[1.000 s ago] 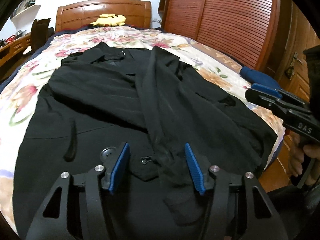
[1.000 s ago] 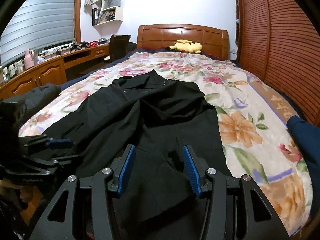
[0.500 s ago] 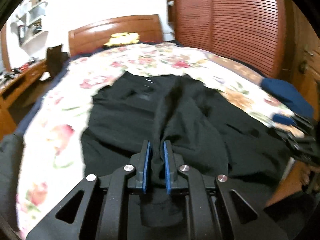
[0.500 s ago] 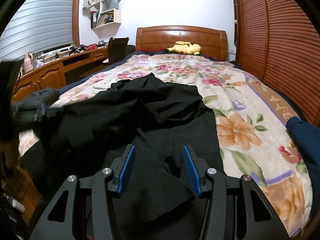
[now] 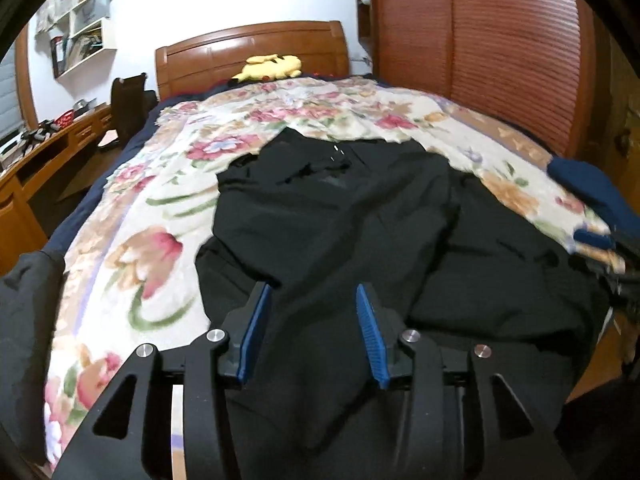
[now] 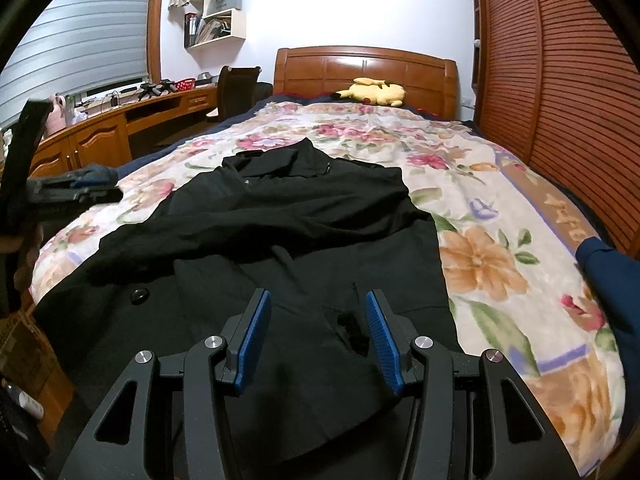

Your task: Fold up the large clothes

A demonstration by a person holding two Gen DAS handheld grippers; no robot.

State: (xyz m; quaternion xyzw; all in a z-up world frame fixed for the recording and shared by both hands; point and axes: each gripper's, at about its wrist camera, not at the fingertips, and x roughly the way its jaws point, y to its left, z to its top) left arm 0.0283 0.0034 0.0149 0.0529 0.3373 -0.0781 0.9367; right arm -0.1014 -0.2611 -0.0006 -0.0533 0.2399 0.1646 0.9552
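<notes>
The black coat (image 6: 304,232) lies spread over the flowered bedspread (image 6: 500,208), its hem below both pairs of tongs. The left tongs (image 5: 316,332) have just been opening, nothing between them; the right tongs (image 6: 316,340) stand apart over the cloth, gripping nothing. Only the right view shows the coat's button (image 6: 139,294) and the desk (image 6: 120,128).

Legible text: none confirmed.
Bedspread border (image 6: 568,220) carried large orange characters, distorted and unreadable; no other markings could be read.
</notes>
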